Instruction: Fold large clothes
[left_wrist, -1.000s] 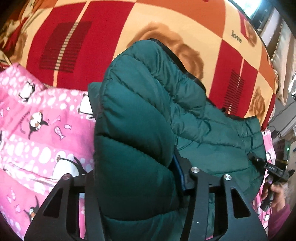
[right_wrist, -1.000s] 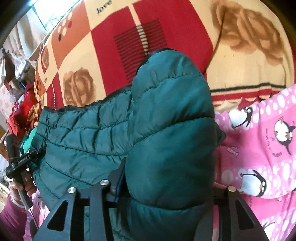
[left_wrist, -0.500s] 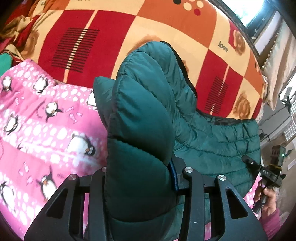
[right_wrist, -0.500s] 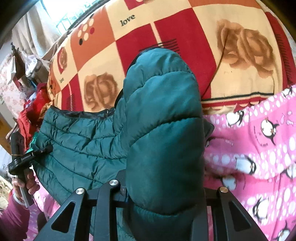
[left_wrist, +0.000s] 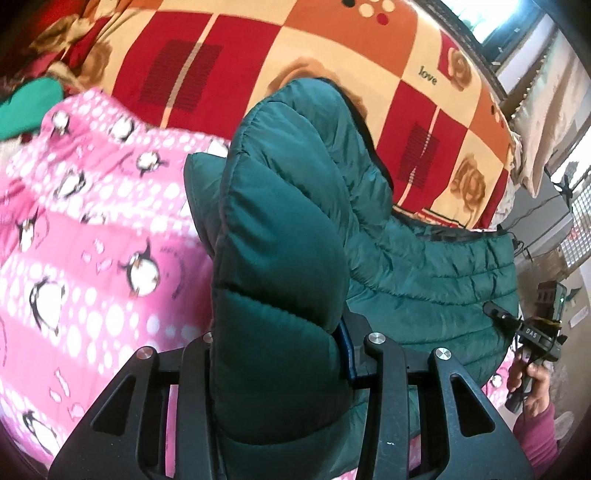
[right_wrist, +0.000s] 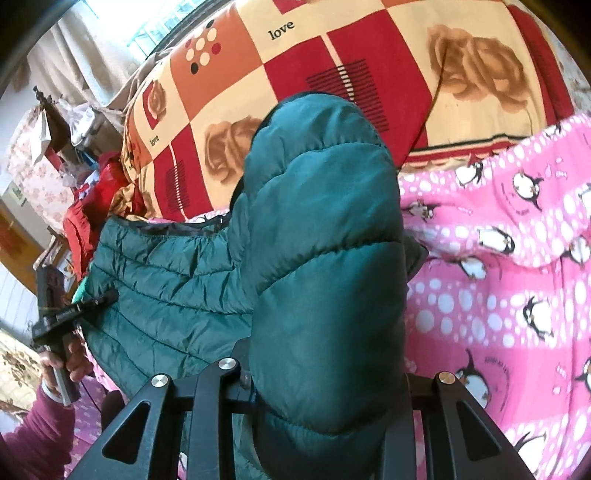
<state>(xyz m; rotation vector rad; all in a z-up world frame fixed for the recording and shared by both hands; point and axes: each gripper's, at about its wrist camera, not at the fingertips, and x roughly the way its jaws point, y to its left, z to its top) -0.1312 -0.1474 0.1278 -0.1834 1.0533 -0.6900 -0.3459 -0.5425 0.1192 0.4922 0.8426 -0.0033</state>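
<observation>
a home bedroom: checked rose blanket (left_wrist: 332, 55) spread on a bed, pink penguin quilt (left_wrist: 92, 240) beside it, curtain (right_wrist: 85, 48) behind it

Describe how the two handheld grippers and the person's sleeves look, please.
Both grippers are matte black, with flat angular arms pierced by triangular cut-outs and joined by round silver bolts. The left gripper has a blue strip inside one finger. The right gripper carries white lettering, a thin cable and an upright box with a green light. Both sleeves are maroon.
</observation>
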